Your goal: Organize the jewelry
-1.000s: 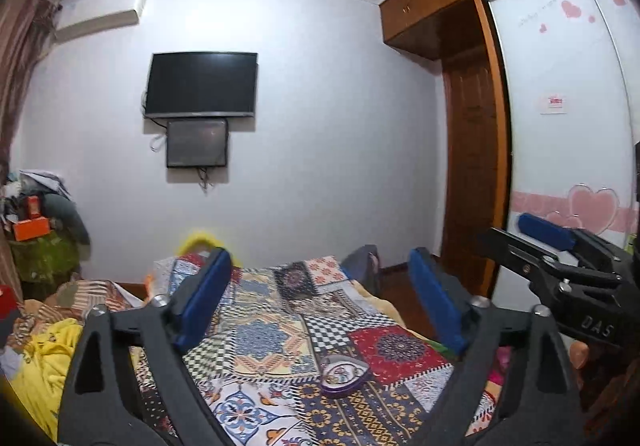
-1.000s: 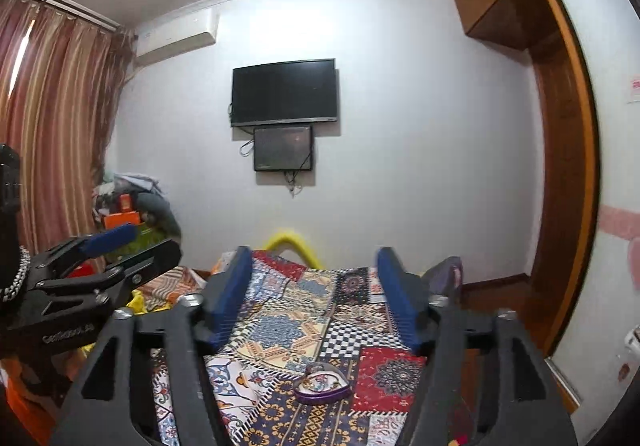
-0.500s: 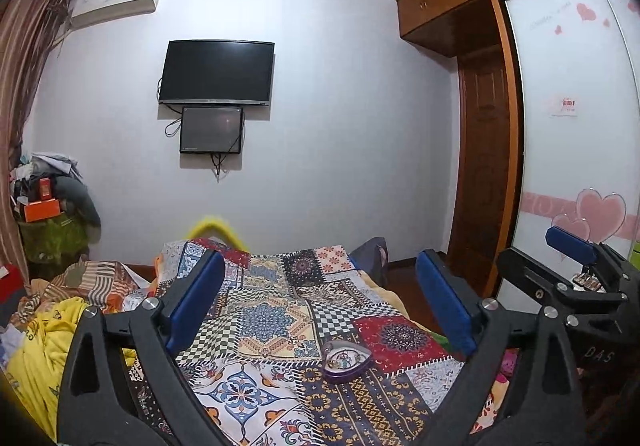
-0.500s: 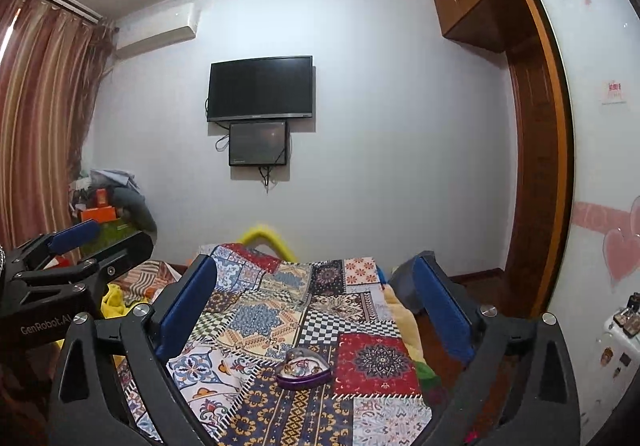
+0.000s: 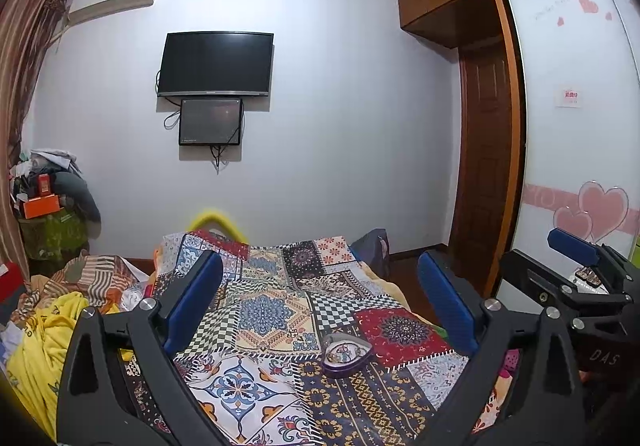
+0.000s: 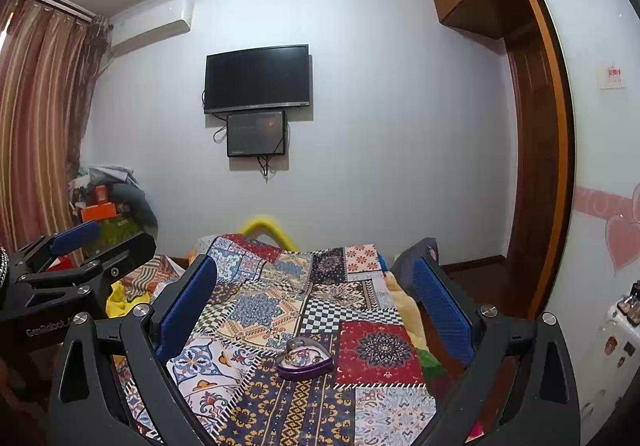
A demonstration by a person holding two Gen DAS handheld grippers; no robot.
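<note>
Both views have tilted down since the earlier frames; the dish (image 5: 346, 355) on the quilt (image 5: 276, 310) looms nearer. Left gripper (image 5: 320, 310) and right gripper (image 6: 316, 306) are spread, empty, short of the dish; sorting not begun.

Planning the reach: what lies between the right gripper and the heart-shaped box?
Only bare patchwork quilt separates the open right gripper from the heart-shaped box, as the right wrist view shows.

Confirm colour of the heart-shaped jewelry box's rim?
Purple, on the heart-shaped jewelry box; clearest in the right wrist view.
</note>
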